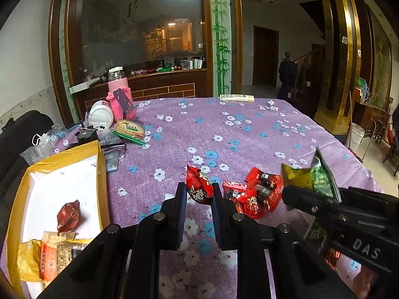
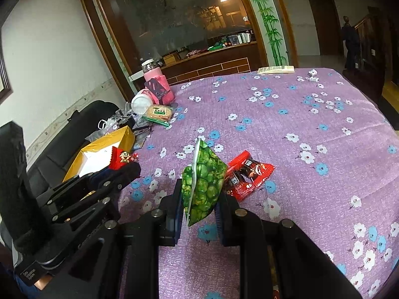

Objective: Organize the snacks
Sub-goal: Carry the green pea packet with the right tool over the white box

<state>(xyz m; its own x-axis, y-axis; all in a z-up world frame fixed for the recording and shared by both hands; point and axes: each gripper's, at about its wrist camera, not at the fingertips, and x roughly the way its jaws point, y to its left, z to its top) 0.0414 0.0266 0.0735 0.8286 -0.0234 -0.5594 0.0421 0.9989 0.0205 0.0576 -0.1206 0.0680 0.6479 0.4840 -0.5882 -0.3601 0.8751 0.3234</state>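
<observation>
1. Far to the left of both sets of jaws, a yellow-walled box [image 1: 101,174] is sitting open on the desk [image 1: 249,134], which is covered in a purple flowered cloth. A few wrapped snacks are already lying on its white floor, among them a dark red packet [image 1: 68,215] and some orange and yellow ones nearer the camera.

2. The left gripper [image 1: 199,194] is pinching a small red snack packet [image 1: 200,186], its jaws pressing together on the wrapper's lower part while the rest is sticking up beyond the tips. The box is lying to the left of these jaws and close by, so this hand is the nearer one to it.

3. Just right of the left jaws, a heap of red snack packets [image 1: 254,194] is resting on the cloth, not yet sorted.

4. The right gripper [image 2: 199,199] is gripping a green snack bag [image 2: 203,184] printed with round peas. The bag is standing on edge between the jaws, its long axis running up and slightly away from the camera.

5. From the right jaws, the box is lying well off to the left, beyond the left gripper. Judging by this, the green bag would need to be crossing over or waiting behind the left hand's delivery.

6. A yellow packet [image 1: 295,177] is showing beside the green bag in the left wrist view.
</observation>
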